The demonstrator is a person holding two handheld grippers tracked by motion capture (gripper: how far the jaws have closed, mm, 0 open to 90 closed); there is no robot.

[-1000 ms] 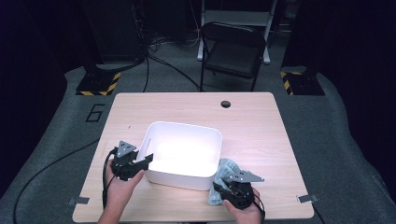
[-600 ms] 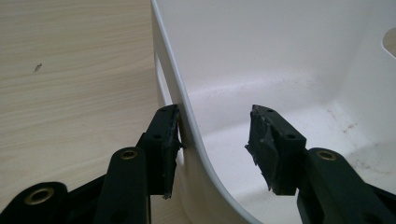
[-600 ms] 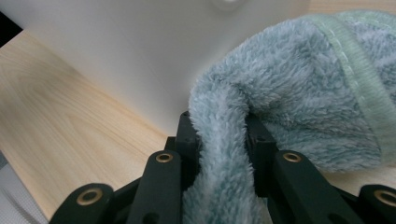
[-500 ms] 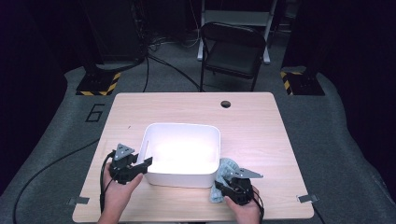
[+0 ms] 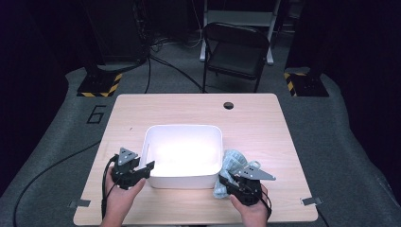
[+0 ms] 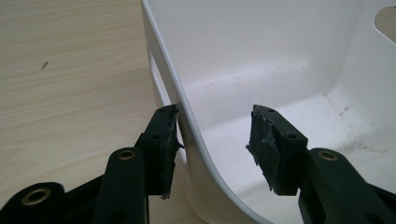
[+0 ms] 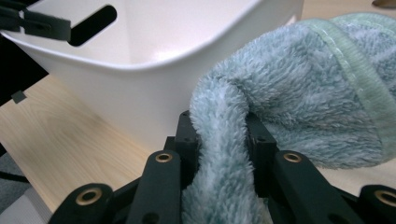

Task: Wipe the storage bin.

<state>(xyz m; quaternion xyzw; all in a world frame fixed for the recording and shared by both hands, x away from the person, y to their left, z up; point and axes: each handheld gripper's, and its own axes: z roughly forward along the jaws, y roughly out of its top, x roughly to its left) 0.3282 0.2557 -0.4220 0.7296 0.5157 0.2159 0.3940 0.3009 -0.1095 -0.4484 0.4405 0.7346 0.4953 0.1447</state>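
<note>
The fluffy pale-green towel (image 5: 230, 166) lies bunched at the near right corner of the white plastic tub (image 5: 184, 152) on the light wooden table (image 5: 265, 127), a fold pinched tight in the right gripper (image 5: 235, 182). At the tub's near left corner, the left gripper (image 5: 142, 169) stands spread, 1 jaw outside the wall and 1 inside.
</note>
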